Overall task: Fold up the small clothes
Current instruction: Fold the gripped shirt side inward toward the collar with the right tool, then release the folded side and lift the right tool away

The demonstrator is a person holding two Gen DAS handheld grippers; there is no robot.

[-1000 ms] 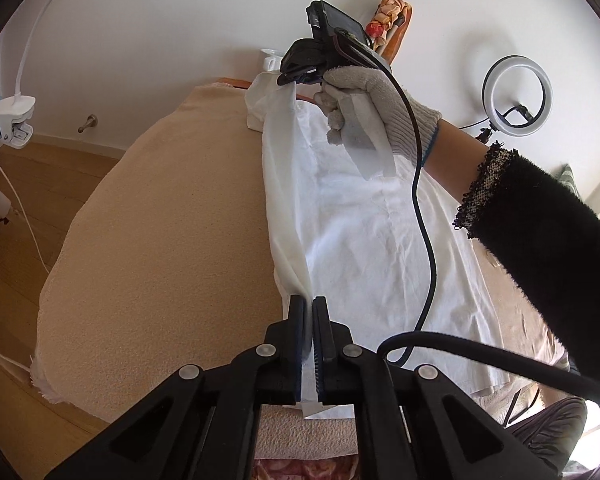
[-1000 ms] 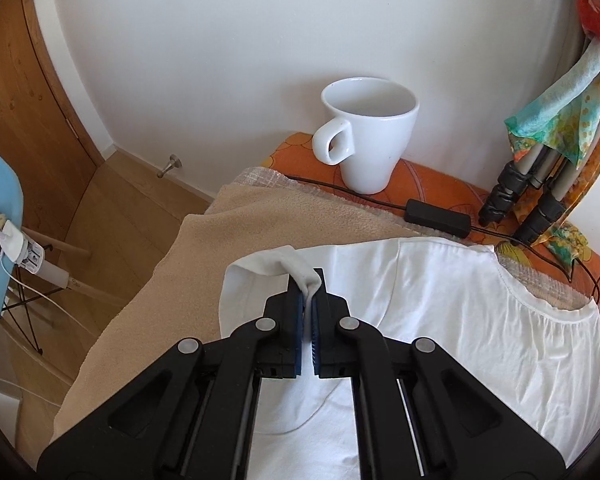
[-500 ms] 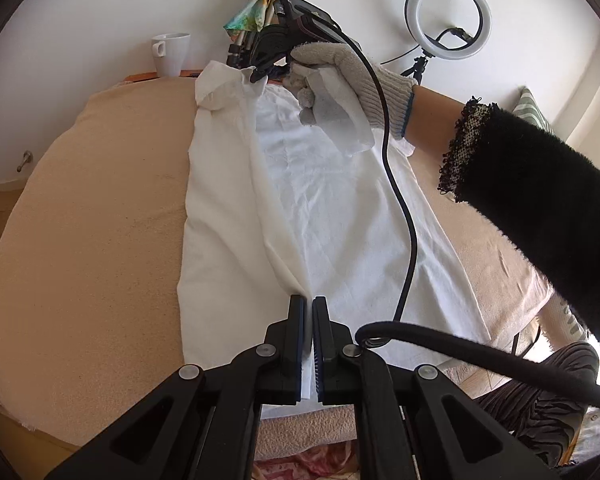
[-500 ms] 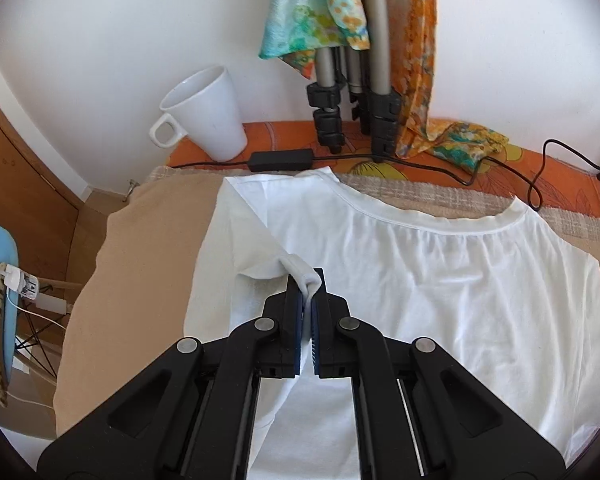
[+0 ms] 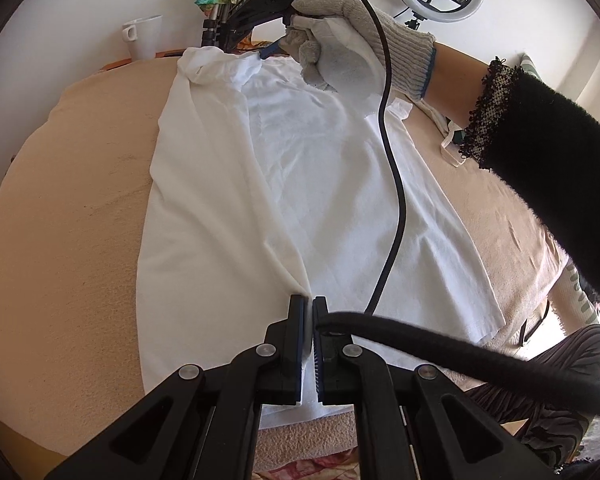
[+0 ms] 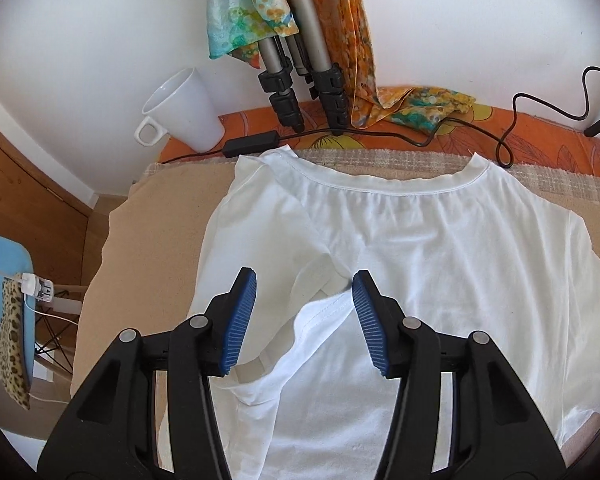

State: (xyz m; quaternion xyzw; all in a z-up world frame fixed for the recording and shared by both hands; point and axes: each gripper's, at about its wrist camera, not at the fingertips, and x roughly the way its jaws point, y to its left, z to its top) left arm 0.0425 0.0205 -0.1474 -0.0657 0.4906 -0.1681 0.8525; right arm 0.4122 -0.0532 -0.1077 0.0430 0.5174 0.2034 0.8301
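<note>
- The left gripper has its fingers closed on the near hem of the white shirt.
- The right gripper is opening; its fingers stand apart, the folded sleeve between them, unpressed.
- The shirt lies flat on the beige surface.

White T-shirt flat on beige cloth, left side folded inward

Far edge blocked: mug, tripod legs, cable; beige cover left free.
</note>
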